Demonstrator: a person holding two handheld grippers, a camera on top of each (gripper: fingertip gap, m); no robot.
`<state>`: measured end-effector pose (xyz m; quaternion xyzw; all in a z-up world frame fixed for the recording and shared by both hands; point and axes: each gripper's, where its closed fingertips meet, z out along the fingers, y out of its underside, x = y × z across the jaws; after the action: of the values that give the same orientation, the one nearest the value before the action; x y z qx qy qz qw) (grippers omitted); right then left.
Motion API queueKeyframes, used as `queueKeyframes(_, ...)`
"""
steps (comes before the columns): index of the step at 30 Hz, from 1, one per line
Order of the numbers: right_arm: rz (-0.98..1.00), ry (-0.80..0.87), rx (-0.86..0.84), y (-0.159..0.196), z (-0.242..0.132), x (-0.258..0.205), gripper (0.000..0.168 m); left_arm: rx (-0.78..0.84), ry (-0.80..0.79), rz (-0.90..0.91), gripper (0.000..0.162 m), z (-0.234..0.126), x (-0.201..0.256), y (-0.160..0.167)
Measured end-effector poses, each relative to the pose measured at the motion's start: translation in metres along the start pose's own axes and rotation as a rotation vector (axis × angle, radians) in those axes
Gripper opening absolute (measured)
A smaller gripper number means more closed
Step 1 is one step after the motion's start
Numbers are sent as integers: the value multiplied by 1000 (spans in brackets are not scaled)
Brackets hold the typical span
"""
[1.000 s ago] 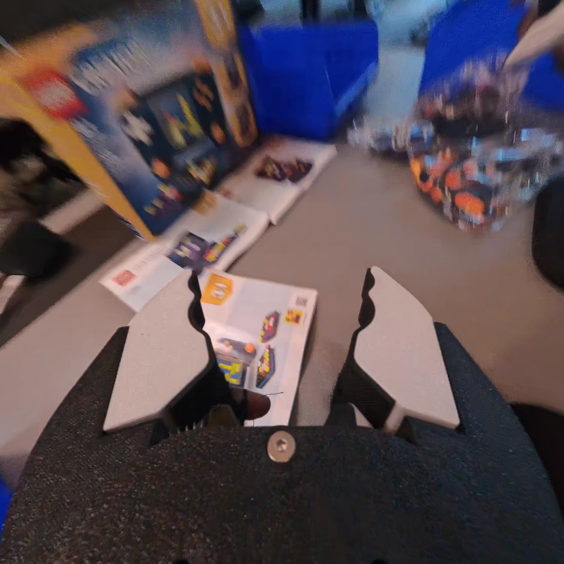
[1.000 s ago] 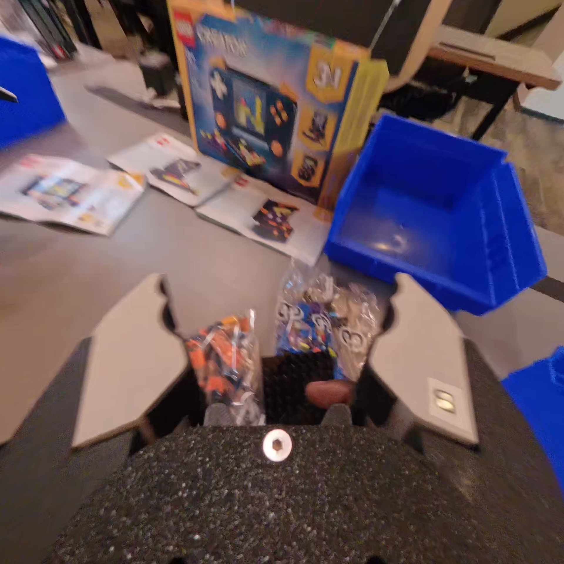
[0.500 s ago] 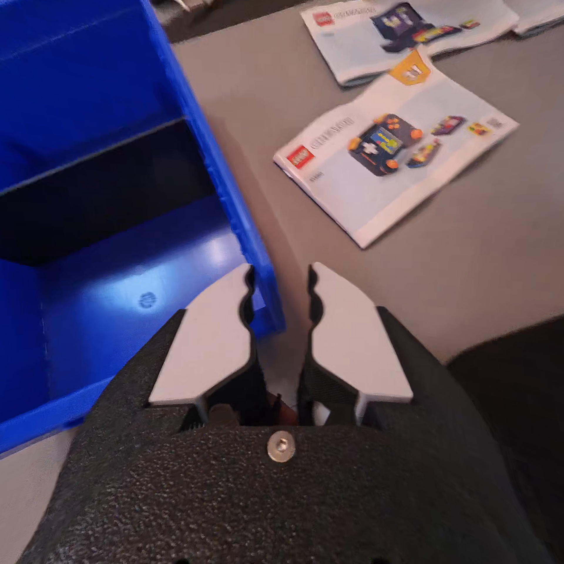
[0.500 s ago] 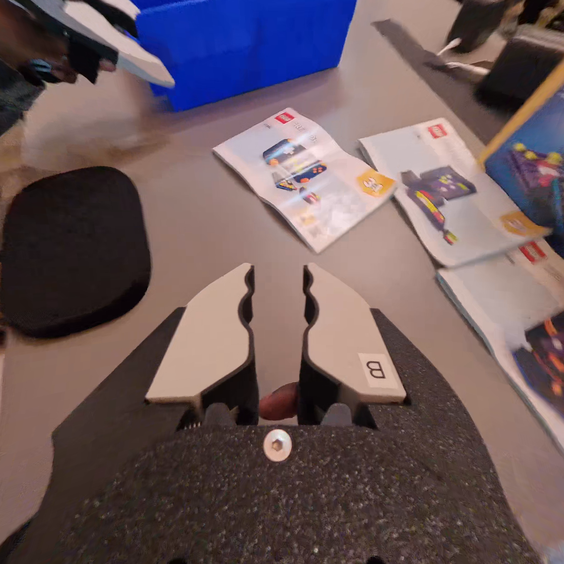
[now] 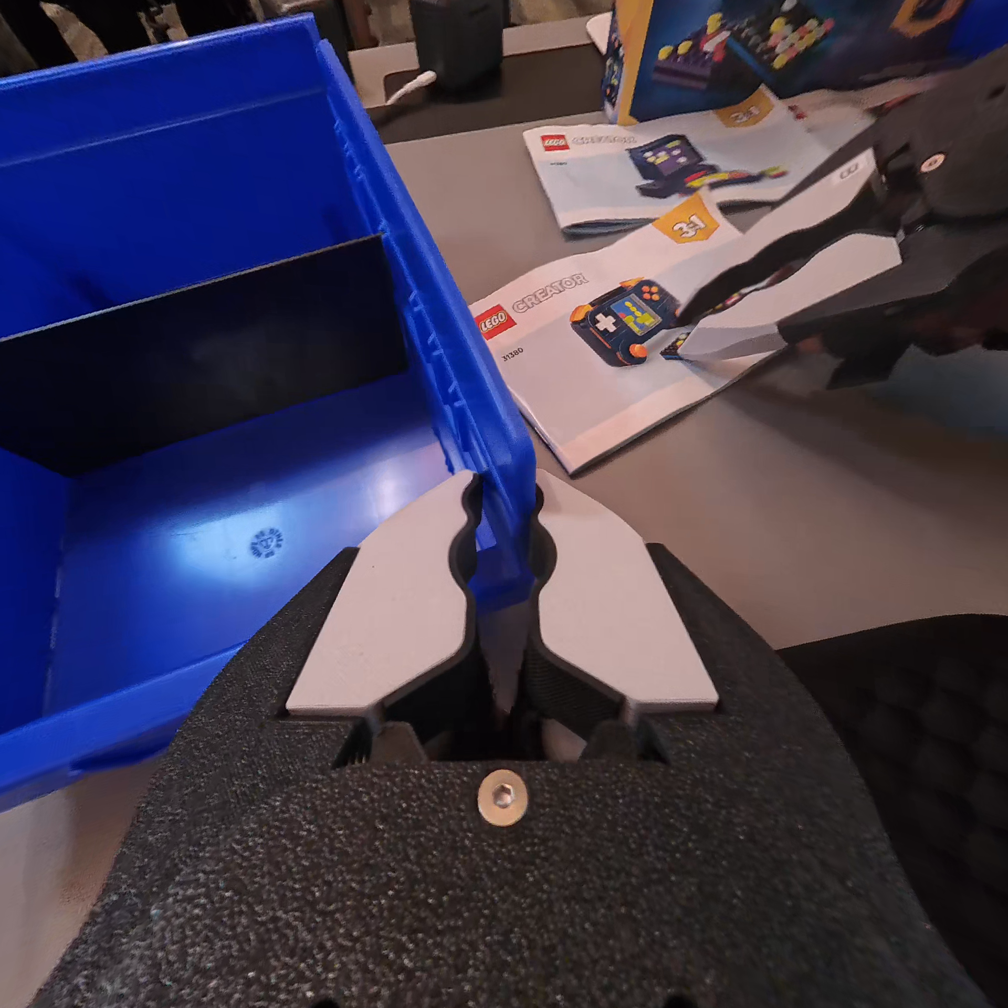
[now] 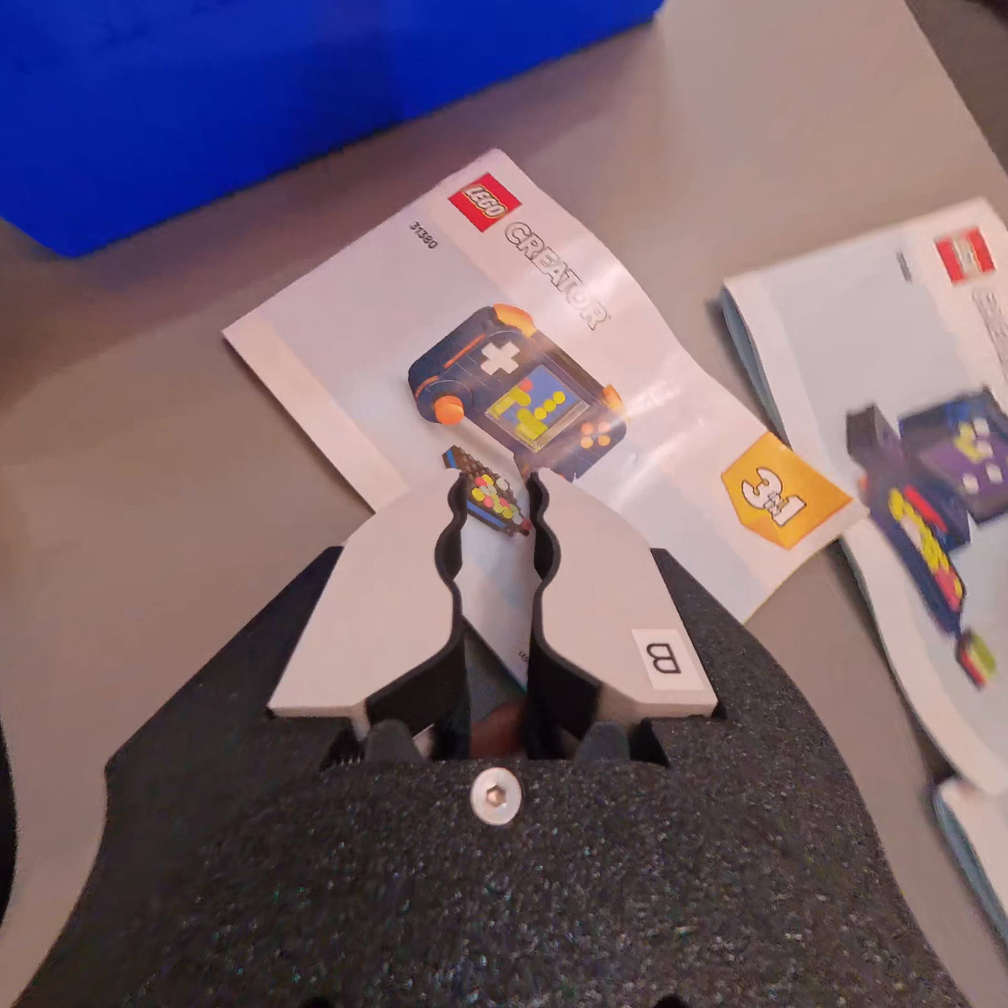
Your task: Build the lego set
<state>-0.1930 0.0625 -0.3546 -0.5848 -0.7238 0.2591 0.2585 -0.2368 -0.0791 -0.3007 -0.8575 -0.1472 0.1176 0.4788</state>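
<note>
Left hand-held gripper (image 5: 506, 493) is pinched onto the right wall of the blue bin (image 5: 447, 349), one finger inside and one outside, so it's gripping the rim. Only the left wrist view shows the bin's inside: bare blue floor and a dark divider (image 5: 207, 338) across it.

Right hand-held gripper (image 6: 493, 480) sits low over the nearest instruction booklet (image 6: 382, 305), fingers narrow with a small gap and nothing clamped between them. From the left wrist view its lower fingertip looks like it's touching the cover, but I can't tell for sure.

On the grey surface (image 6: 136, 436) a second booklet (image 6: 873, 436) lies just right of the first. The left wrist view also catches the lego box (image 5: 763, 54) standing behind the booklets, which the right wrist view misses. No loose bricks visible in either view.
</note>
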Motion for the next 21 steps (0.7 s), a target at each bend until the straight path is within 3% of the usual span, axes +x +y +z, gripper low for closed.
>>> queueKeyframes(6,46,94,-87,36,-32,5,20,36,96,-25,21,7,31,-7)
queueKeyframes(9,116,45,-81,45,-67,-9,52,21,115,-3,23,12,40,-10)
queueKeyframes(12,120,128,16,61,-134,-11,75,56,147,-6,31,8,46,-18)
queueKeyframes(14,178,251,65,94,-187,5,74,95,173,-5,39,2,51,-25)
queueKeyframes(17,377,405,62,175,-261,35,64,140,199,27,48,-6,58,-38)
queueKeyframes(19,481,429,42,227,-291,40,60,124,203,63,56,-7,64,-41)
queueKeyframes(21,520,417,16,262,-303,35,58,86,161,91,53,-6,63,-42)
